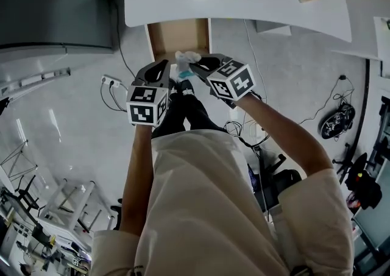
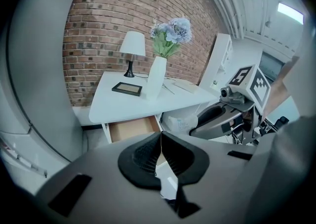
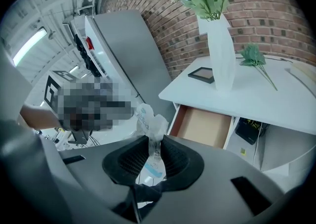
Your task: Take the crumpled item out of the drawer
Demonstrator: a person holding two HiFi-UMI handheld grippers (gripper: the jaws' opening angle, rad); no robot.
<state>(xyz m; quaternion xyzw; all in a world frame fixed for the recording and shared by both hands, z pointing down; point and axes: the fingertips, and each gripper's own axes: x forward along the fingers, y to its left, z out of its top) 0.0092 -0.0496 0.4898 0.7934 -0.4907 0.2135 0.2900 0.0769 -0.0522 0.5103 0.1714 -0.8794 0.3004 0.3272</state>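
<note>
Ribbed black pads of my right gripper [image 3: 154, 149] pinch crinkly clear plastic [image 3: 148, 119]; left gripper [image 2: 160, 154] jaws together; wooden drawer [image 3: 205, 128] open beyond.

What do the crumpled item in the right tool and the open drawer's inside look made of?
Crumpled item: likely thin clear plastic film; it is glossy, translucent and creased, with some blue print.
Drawer: the inside looks like bare matte wood or board, plain tan with no shine.

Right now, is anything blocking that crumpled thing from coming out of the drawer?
Nothing visible does. The right gripper is shut on the crumpled wrapper and holds it in the air, clear of the open drawer, which looks empty.
</note>
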